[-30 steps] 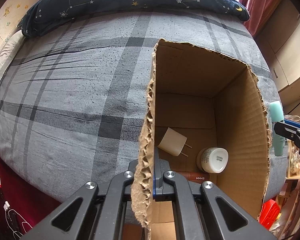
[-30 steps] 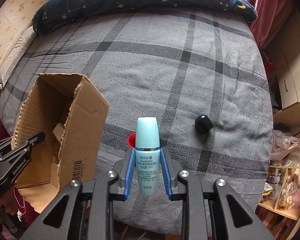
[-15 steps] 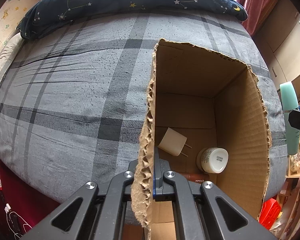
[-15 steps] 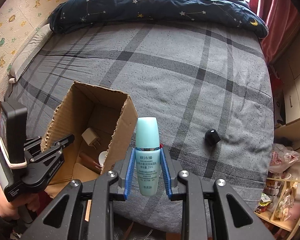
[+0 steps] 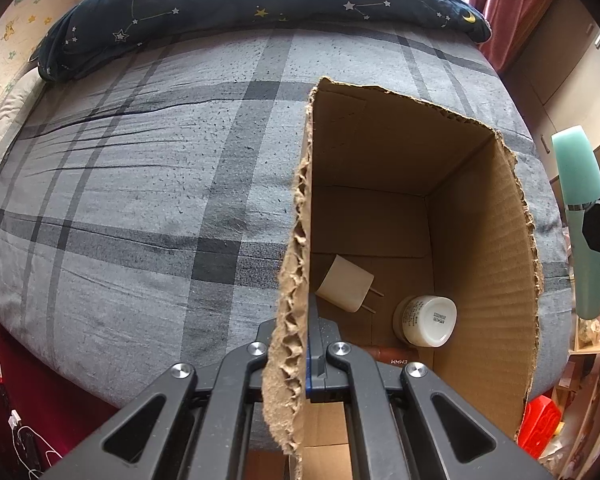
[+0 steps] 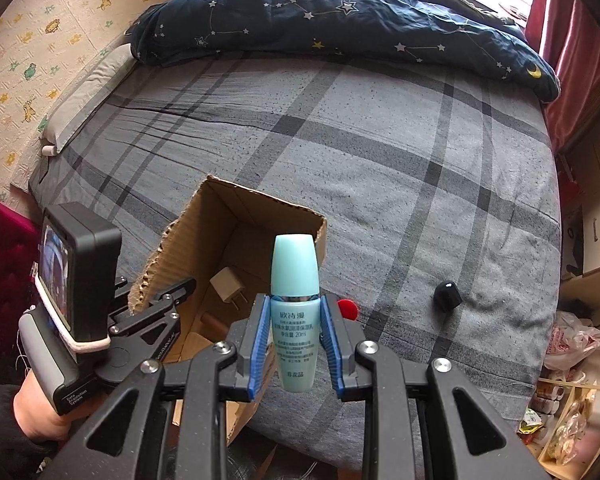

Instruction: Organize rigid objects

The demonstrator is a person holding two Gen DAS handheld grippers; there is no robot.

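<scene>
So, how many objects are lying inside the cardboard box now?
3 visible: a white charger by the left wall, a white jar beside it, a brown tube at the near edge. Others may be hidden.

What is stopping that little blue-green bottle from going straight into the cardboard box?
Nothing visible. The bottle sits in the right claw beside the box, whose top is open. The left claw pinches one wall. A charger and jar leave bare floor.
</scene>
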